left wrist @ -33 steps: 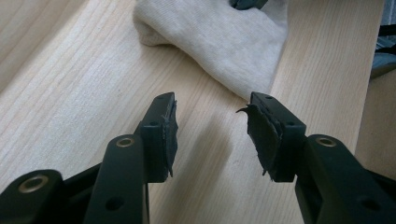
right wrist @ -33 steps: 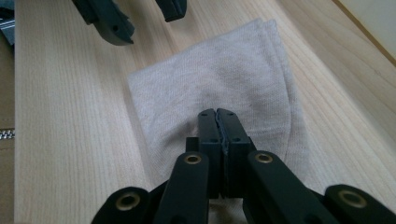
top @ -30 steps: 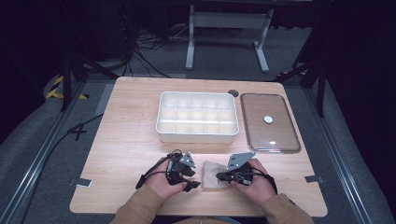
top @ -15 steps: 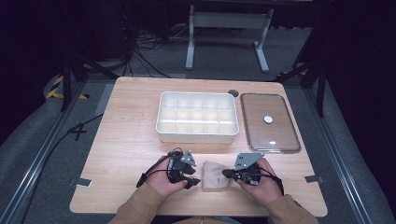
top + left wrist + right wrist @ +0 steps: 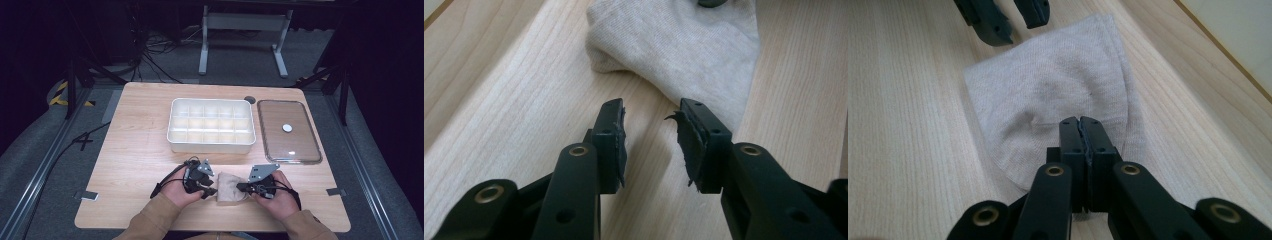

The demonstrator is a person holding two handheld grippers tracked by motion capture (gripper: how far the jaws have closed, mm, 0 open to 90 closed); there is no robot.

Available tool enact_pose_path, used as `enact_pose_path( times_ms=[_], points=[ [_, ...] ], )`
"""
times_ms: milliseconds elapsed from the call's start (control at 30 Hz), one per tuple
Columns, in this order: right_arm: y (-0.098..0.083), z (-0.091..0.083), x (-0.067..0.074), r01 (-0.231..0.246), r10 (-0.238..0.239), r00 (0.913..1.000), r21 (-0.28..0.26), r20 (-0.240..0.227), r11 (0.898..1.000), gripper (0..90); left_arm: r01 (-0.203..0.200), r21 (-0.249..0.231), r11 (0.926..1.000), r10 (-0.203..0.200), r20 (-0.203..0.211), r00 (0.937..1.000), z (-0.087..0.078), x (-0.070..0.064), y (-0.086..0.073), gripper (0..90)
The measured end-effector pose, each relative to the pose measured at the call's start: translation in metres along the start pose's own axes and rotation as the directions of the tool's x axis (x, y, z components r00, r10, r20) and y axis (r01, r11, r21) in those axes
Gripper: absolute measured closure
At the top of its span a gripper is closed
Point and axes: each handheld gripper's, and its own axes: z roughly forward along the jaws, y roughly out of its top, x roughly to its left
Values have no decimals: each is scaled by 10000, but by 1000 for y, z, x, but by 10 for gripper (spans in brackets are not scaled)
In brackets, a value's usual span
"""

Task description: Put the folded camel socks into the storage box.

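Note:
A folded beige cloth (image 5: 229, 186) lies near the table's front edge, between my two grippers. My left gripper (image 5: 209, 190) sits low at the cloth's left end. In the left gripper view the gripper (image 5: 651, 110) has its jaws apart over bare wood, just short of the cloth (image 5: 674, 45). These jaws have just been closing, with nothing between them. My right gripper (image 5: 241, 188) is at the cloth's right side. In the right gripper view it (image 5: 1080, 122) is shut, and its tips rest on the cloth (image 5: 1048, 85), which puckers there. Beyond the cloth stands the left gripper (image 5: 1013, 20).
A white tray (image 5: 210, 147) with several compartments stands at the table's middle. To its right lies a clear lid (image 5: 280, 145) with a white knob. A dark round cap (image 5: 250, 99) sits behind the tray. Bare wood (image 5: 135, 165) spreads to the left of my hands.
The right hand has edged slightly to the right. The left hand and the cloth stay about where they were.

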Motion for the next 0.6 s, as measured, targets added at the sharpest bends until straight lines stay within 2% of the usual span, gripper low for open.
enact_pose_path(
  times_ms=[100,200,367,533,600],
  points=[
    [0,1,0,20,-20,10000,17,29,10000,896,-156,130,9998,154,155,9998,4,-2,2,632],
    [0,1,0,-29,29,10000,4,42,10000,896,-245,139,9996,243,83,9997,4,-2,6,617],
    [-1,1,0,-20,20,10000,-29,52,10000,896,-411,-187,9990,413,116,9991,2,-4,10,595],
    [-2,1,0,-60,60,10000,-65,-3,10000,896,-490,157,9987,490,-31,9988,2,-2,8,613],
    [-2,1,0,-52,52,10000,-73,3,10000,896,-642,456,9969,653,-231,9976,2,0,6,638]
  ],
)
